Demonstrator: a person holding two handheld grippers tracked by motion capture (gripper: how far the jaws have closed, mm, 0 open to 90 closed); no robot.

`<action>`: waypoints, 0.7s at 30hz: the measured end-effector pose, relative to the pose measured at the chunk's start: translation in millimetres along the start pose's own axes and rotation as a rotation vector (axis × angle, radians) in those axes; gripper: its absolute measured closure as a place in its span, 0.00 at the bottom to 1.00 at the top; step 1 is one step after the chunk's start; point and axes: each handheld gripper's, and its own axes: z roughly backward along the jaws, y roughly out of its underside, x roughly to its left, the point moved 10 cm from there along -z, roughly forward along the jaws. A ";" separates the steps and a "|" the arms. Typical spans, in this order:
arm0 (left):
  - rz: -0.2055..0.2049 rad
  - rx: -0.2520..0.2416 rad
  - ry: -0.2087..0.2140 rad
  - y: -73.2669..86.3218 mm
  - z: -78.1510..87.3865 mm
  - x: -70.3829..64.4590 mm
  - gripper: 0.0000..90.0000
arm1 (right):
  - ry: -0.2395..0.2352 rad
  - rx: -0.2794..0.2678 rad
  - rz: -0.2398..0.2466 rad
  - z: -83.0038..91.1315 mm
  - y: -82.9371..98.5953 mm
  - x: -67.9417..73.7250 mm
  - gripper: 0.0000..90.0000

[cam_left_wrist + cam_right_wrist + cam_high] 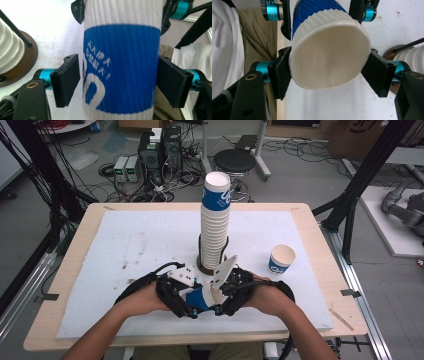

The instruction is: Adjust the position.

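A blue-and-white paper cup lies sideways between both claws, low over the table. The right claw pinches its rim; the left claw brackets its body, one pad slightly off.

1. Bright, even light falls from overhead in the high view; the white mat on the worktop reads almost flat, with faint soft shadows.
2. The tall cup stack casts only a small, weak shadow at its base.
3. The high view is soft and low in detail, and the table edges bow slightly towards the corners.
4. In the left gripper view the blue-and-white cup is very near the lens and blurred; its lettering smears.
5. In the right gripper view the cup's inside glows pale cream without hard glare, and its rim is soft; the white background is close to overexposed.
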 end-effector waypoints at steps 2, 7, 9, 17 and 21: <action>0.000 0.017 0.002 0.9 -1.9 -0.3 0.28 | 0.003 0.024 0.001 -1.2 0.3 1.3 0.33; 0.002 0.060 0.011 4.7 -7.6 -1.1 0.30 | -0.001 0.067 0.016 -4.3 1.7 2.6 0.33; 0.005 0.074 0.021 6.1 -9.8 -2.5 0.31 | -0.005 0.071 0.019 -5.7 1.6 3.2 0.33; 0.003 0.073 0.029 7.4 -13.5 -3.1 0.33 | -0.008 0.094 0.030 -8.0 3.0 3.9 0.32; -0.016 0.034 0.030 6.1 -11.2 -3.1 0.33 | -0.012 0.059 0.021 -6.4 0.5 3.9 0.28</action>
